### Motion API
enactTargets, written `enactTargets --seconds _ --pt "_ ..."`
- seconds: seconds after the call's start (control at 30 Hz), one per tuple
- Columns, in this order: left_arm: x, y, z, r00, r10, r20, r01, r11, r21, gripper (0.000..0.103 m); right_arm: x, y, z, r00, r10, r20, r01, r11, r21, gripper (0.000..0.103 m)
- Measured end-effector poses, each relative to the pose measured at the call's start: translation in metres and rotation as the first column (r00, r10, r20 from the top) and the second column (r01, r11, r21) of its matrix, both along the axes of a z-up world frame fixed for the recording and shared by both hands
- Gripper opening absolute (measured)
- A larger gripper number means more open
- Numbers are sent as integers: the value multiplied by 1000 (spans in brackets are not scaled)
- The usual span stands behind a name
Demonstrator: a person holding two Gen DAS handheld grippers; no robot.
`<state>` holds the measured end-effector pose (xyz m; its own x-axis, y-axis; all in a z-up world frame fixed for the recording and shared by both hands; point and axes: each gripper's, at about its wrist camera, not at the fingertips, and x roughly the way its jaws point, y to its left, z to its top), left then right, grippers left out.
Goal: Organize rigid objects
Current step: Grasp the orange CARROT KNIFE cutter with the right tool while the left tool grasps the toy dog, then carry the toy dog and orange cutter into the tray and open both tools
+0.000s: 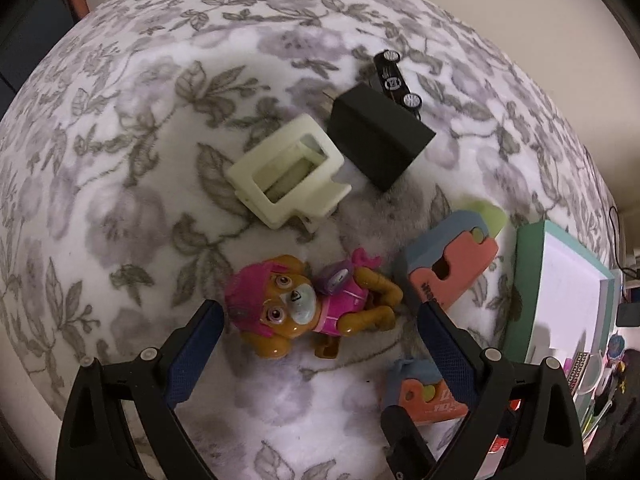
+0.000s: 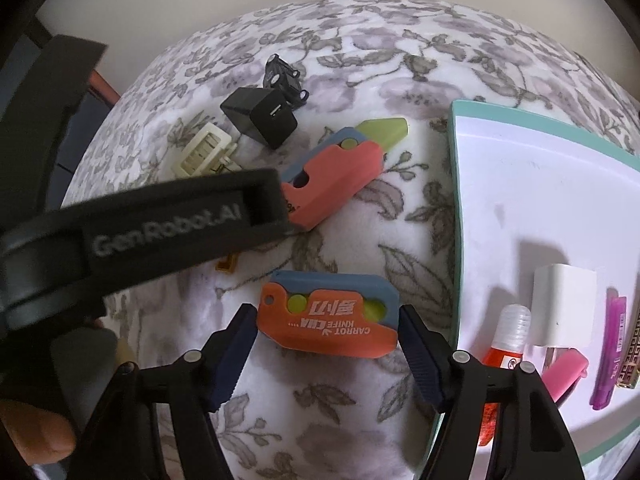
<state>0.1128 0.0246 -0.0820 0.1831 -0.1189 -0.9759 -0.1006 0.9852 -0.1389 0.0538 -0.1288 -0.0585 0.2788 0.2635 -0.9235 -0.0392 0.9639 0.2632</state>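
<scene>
Right gripper [image 2: 328,344] jaws part-open, straddling closed orange-and-blue plastic carrot knife [image 2: 330,314] on floral fleece blanket [image 2: 360,60]; pad contact unclear. Left gripper [image 1: 320,320] wide open over brown-and-pink plastic puppy figure [image 1: 304,304], empty.

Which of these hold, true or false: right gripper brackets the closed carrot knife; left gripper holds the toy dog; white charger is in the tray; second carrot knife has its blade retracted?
1. The right gripper brackets the closed carrot knife. True; whether the pads press is unclear.
2. The left gripper holds the toy dog. False: its jaws stand wide, clear of the dog.
3. The white charger lies in the tray. True.
4. The second carrot knife has its blade retracted. False: the green blade sticks out.
</scene>
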Motion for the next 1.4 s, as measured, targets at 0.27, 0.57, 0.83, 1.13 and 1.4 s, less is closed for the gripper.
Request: enactTargets --seconds 0.27,0.57,0.83,1.13,1.4 --pt "-1 4 2 999 -27 26 27 1000 -15 83 -14 12 0 1000 12 3 -12 1000 -11 73" --pt "-5 12 4 999 -27 30 29 998 -56 83 -10 18 -4 1000 8 -5 -8 1000 11 73" --pt "-8 18 21 997 -23 69 28 997 -71 83 -15 9 7 1000 -20 15 19 998 63 74" --pt "-14 22 59 985 -11 171 30 994 -107 83 -23 -18 41 988 -116 103 105 989 108 74" --pt "-22 4 77 975 -55 214 83 989 -121 83 -33 -69 54 945 -308 112 303 951 58 74"
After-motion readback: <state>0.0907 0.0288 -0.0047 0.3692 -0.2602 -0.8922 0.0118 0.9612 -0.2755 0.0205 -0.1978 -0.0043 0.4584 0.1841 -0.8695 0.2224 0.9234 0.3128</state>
